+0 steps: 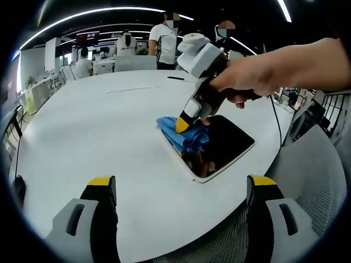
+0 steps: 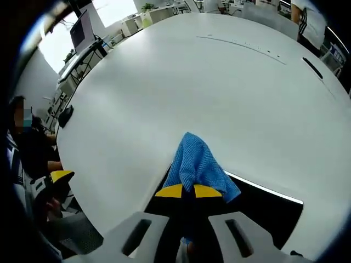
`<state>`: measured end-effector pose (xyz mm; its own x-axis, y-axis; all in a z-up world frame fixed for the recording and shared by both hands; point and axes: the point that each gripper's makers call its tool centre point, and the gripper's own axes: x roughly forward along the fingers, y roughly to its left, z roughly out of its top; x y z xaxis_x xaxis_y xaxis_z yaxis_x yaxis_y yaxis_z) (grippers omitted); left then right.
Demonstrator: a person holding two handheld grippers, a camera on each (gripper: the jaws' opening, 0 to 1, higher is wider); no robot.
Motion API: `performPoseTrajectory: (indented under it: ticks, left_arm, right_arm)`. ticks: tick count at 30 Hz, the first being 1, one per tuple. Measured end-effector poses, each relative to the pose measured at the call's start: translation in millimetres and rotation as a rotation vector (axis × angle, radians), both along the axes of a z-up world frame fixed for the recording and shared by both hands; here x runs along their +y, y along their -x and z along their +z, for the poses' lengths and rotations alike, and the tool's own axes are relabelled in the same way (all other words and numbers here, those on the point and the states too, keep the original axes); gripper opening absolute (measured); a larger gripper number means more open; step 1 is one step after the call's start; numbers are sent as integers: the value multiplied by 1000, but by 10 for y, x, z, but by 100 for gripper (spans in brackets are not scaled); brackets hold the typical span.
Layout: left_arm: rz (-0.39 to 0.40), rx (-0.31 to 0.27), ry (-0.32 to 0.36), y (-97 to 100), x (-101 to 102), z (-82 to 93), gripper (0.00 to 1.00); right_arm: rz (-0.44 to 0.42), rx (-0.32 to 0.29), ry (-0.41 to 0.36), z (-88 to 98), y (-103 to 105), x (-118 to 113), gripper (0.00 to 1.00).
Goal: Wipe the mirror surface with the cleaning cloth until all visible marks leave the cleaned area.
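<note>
Our right gripper (image 2: pixel 188 190) pinches the waffle-textured blue cloth (image 2: pixel 196 163) on the glossy dark rounded-rectangle mirror (image 1: pixel 227 143); left gripper's (image 1: pixel 181 183) fingers spread above the smooth white counter (image 1: pixel 109 126).

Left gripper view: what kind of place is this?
Probably an open-plan office: a large white table, rows of desks under strip ceiling lights, and people standing behind.

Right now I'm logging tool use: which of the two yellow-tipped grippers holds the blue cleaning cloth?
The right gripper, shut on the blue cleaning cloth over the dark mirror. The left gripper is open, away from it.
</note>
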<state>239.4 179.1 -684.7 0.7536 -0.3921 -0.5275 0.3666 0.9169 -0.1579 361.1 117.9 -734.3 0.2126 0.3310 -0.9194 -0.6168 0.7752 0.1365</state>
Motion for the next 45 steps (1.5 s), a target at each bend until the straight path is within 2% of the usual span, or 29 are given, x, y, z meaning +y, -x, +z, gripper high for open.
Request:
performPoseTrajectory:
  ticks: [11,36,45]
  left_arm:
    - [6,2,0,-2,10,2,98]
    - [15,3,6,-9,17,-8,98]
    - [16,4,7,1,17,10,98]
  right_arm:
    - [17,-2,-9,-49,94,-16,0]
    - [18,3,-9,-28,270,-63,0]
    - [16,14,-9,-38,275,-64,0]
